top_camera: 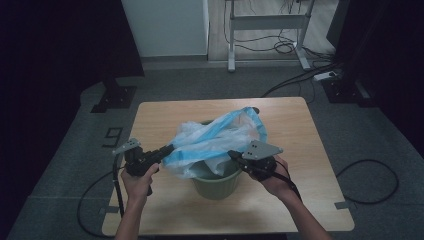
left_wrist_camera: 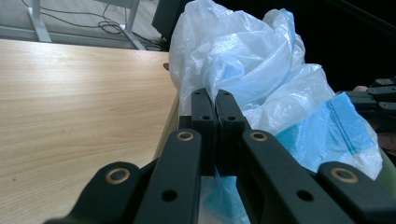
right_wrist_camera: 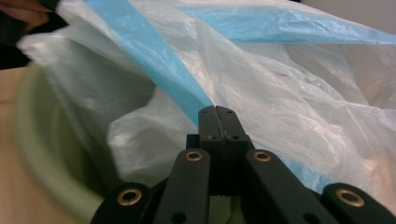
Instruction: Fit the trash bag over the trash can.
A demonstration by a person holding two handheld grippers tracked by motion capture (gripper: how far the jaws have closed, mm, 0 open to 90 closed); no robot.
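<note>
A thin white plastic bag with blue bands (top_camera: 215,137) lies crumpled over the mouth of a green ribbed bin (top_camera: 217,185) in the middle of the wooden table (top_camera: 170,112). My left gripper (top_camera: 167,149) reaches in from the left, its jaws shut on the bag's left edge. In the left gripper view the closed tips (left_wrist_camera: 215,95) press against the bag (left_wrist_camera: 243,56), and blue film shows under them. From the right, my right gripper (top_camera: 232,154) pinches the bag over the bin's rim. The right gripper view has its tips (right_wrist_camera: 217,112) shut where a blue band of the bag (right_wrist_camera: 280,93) ends, above the bin rim (right_wrist_camera: 32,140).
Bare tabletop (left_wrist_camera: 70,93) surrounds the bin, with more room toward the far edge. Beyond the table stand a white desk frame (top_camera: 267,22) and a black stand base (top_camera: 114,97) on grey floor. Cables (top_camera: 367,180) trail across the floor at right.
</note>
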